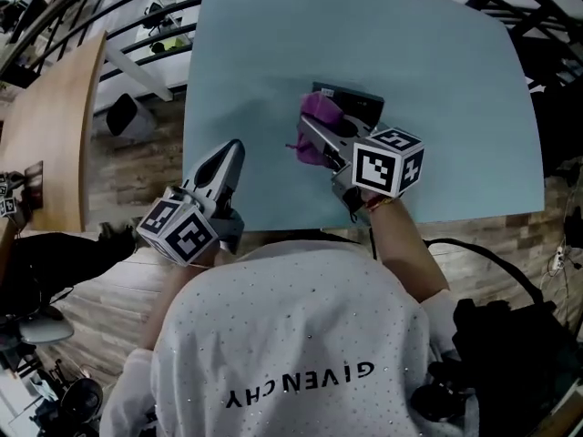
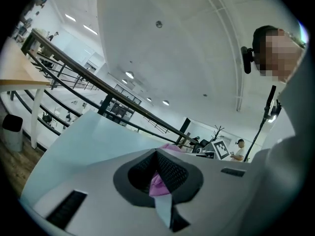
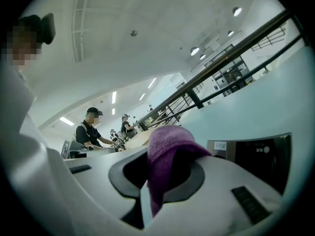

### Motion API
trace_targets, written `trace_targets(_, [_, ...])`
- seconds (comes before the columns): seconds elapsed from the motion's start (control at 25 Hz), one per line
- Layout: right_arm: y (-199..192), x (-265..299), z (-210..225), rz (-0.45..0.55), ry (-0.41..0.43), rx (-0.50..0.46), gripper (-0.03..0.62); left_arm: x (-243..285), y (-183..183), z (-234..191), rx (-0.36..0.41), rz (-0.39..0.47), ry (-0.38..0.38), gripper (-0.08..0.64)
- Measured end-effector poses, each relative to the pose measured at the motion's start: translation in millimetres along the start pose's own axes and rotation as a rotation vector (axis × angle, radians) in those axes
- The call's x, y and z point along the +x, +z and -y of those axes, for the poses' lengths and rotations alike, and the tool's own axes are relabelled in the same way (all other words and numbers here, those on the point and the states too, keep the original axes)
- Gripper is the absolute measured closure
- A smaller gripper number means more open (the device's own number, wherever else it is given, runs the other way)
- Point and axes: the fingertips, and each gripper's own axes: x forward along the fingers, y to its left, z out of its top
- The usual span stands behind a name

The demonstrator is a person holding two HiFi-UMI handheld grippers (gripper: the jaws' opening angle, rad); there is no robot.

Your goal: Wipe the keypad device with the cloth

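A dark keypad device (image 1: 361, 105) lies near the middle of the pale blue table (image 1: 437, 89). Draped over the device's left part is a purple cloth (image 1: 320, 112), with my right gripper (image 1: 310, 133) shut on it. In the right gripper view the cloth (image 3: 166, 149) bulges up between the jaws, and the device (image 3: 261, 156) shows at the right. My left gripper (image 1: 234, 147) hovers at the table's near left edge, apart from the device, jaws together and pointing away from me. The left gripper view shows its jaws (image 2: 160, 181) closed, with a sliver of purple behind them.
A wooden table (image 1: 46, 126) stands to the left beyond a strip of wood floor. Black railings (image 1: 146, 16) run at the back. A black bag (image 1: 510, 335) and a cable lie at the near right. A person in a black cap (image 3: 91, 129) stands far off.
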Motion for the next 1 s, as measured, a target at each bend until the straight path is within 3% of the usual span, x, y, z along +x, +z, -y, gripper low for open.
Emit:
trace_targets(0.12, [1.0, 15.2, 12.3, -0.007, 0.028, 0.045, 0.546, 6.0, -4.1, -8.2, -0.008, -0.016, 0.032, 0.558])
trace_targets(0.36, [-2.3, 16.1, 64.5, -0.041, -0.035, 0.104, 0.546, 30.2, 1.8, -14.2, -0.005, -0.026, 0.051, 0.560])
trace_targets(0.72, [-4.4, -6.3, 86.1, -0.021, -0.079, 0.129, 0.546, 46.1, -4.1, -21.5, -0.010, -0.046, 0.029, 0.560])
trace_targets(1.0, [-8.4, -47.7, 113.5, 0.014, -0.184, 0.159, 0.546, 51.5, -16.8, -8.8, -0.015, -0.074, -0.005, 0.560])
